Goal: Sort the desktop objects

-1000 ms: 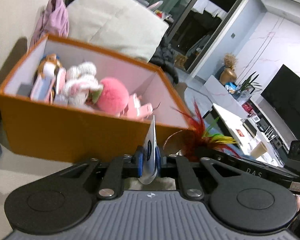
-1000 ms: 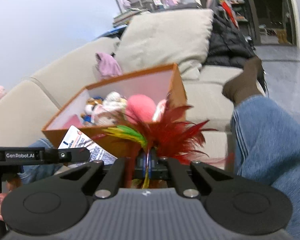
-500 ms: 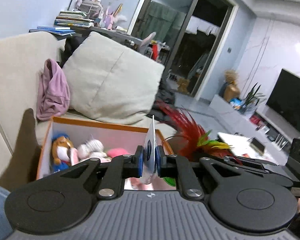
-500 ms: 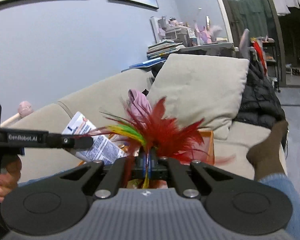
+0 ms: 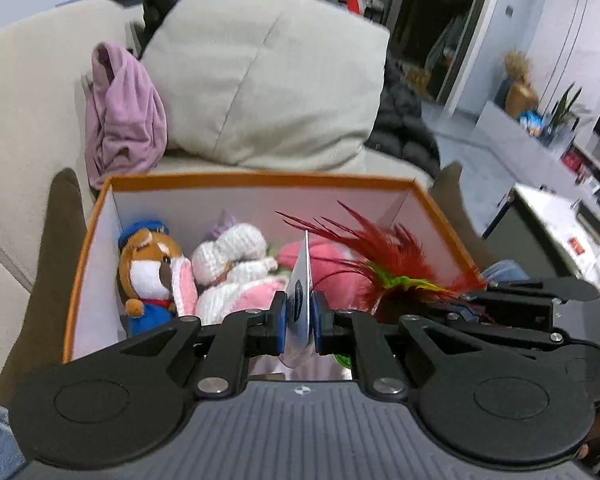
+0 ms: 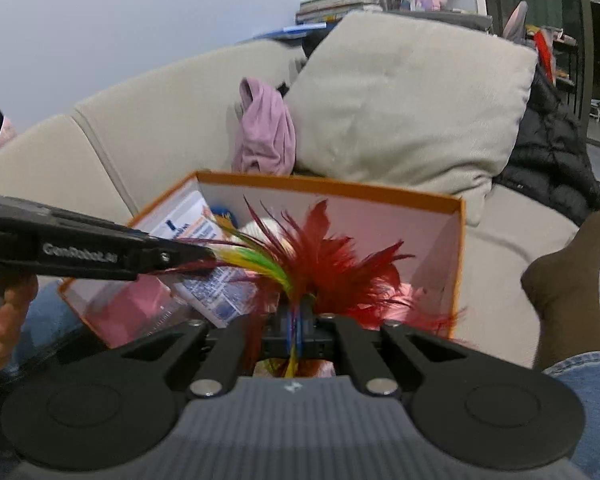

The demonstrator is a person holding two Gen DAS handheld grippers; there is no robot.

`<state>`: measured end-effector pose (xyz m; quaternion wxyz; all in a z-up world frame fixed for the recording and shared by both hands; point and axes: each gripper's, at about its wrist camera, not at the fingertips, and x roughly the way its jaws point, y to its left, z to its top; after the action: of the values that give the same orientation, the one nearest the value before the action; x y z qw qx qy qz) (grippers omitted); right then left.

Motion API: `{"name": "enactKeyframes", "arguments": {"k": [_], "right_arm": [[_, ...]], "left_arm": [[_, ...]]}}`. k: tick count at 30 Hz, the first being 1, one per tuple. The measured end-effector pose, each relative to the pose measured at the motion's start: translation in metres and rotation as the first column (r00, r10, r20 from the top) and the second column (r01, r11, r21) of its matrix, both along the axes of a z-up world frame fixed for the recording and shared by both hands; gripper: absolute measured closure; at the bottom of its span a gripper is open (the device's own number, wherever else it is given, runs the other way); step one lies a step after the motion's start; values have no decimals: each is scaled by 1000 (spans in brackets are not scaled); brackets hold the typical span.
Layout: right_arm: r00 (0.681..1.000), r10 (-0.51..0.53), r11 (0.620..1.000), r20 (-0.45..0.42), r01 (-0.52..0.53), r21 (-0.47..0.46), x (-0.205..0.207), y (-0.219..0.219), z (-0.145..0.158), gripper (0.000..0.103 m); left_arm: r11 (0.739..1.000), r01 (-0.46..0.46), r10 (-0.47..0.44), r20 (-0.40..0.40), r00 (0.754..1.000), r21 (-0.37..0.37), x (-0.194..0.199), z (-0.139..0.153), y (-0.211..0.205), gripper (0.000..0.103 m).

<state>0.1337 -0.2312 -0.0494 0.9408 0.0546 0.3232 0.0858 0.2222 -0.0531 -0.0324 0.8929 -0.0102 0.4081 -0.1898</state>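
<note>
An orange box with white inner walls sits on the sofa and holds a brown bear plush, a white and pink plush and a pink ball. My left gripper is shut on a flat white printed packet, held on edge over the box's near side. My right gripper is shut on a red feather toy with green and yellow feathers, also over the box. The packet and left gripper arm show in the right wrist view.
A beige cushion and a crumpled purple cloth lie behind the box on the sofa. A black jacket lies to the right. A leg in jeans with a brown sock rests right of the box.
Both grippers have tilted down and moved over the open box. The box interior now fills the middle of both views. Both grips are unchanged.
</note>
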Motion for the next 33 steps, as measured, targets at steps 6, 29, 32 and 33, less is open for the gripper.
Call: {"name": "enactKeyframes", "arguments": {"k": [6,29,32,33], "right_arm": [[999,27,997,-30,-29,-70,9,14,-13,101],[995,7,999,102,-3,-40,-34,32,28,67],[992,-25,999,123,29,-25,-43,32,37,65],[991,-37,999,128,39,-18,-46,32,40,63]], "left_arm": [[998,11,-9,-41,999,55,7,-17,-5,89],[999,-31,32,142,989,-7,-61,37,18,45],[998,-49,52,153,987,-25,-68,40,23,44],[998,-57,62,157,986,-32,-70,40,25,43]]}}
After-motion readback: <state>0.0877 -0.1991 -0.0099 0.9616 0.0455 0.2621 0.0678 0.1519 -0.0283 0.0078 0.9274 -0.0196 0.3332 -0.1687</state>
